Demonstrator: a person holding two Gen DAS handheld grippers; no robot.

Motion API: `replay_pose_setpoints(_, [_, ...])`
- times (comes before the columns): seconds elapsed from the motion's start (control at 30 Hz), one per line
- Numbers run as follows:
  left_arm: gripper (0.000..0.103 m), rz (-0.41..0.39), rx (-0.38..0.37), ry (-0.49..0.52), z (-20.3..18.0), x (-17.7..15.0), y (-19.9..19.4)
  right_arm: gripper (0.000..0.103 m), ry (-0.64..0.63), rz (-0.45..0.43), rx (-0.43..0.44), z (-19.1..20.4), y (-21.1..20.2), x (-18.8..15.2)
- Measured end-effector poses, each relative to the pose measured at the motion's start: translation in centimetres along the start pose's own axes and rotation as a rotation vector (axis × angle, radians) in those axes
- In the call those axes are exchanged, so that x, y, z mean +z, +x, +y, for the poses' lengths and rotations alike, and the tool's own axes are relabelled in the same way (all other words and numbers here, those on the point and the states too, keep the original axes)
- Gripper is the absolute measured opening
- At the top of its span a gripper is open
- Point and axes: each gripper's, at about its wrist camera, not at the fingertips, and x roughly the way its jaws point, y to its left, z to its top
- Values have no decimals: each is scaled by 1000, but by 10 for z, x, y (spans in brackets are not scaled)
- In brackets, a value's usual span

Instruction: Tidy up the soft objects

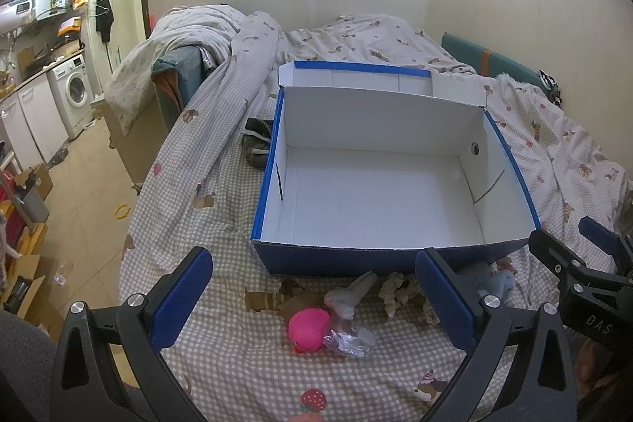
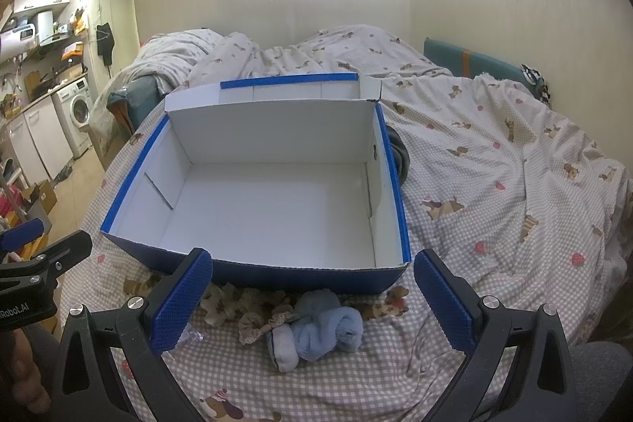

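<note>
An open blue cardboard box with a white inside (image 1: 273, 256) (image 2: 253, 269) stands empty on the checked bed sheet. In front of it lie soft things: a pink plush (image 1: 308, 329), a white sock (image 1: 350, 295), a beige frilly cloth (image 1: 399, 289) (image 2: 245, 307) and a rolled light-blue sock (image 2: 328, 331) (image 1: 498, 281). My left gripper (image 1: 312, 303) is open above the pink plush and white sock. My right gripper (image 2: 312, 303) is open above the blue sock and holds nothing. The right gripper also shows at the right edge of the left wrist view (image 1: 585, 256).
A dark striped sock (image 1: 257, 143) lies left of the box, and a dark item (image 2: 401, 161) lies right of it. A crumpled clear wrapper (image 1: 348, 341) sits beside the pink plush. A rumpled duvet (image 2: 316, 50) is behind the box. The bed edge drops to the floor on the left.
</note>
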Motion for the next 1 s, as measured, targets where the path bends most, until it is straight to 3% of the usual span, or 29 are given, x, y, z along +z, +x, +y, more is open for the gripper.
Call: replay_pose_setpoints(1.0, [102,1,6,61,-10,-4,-2,103,3,0,1,-1,-1,0])
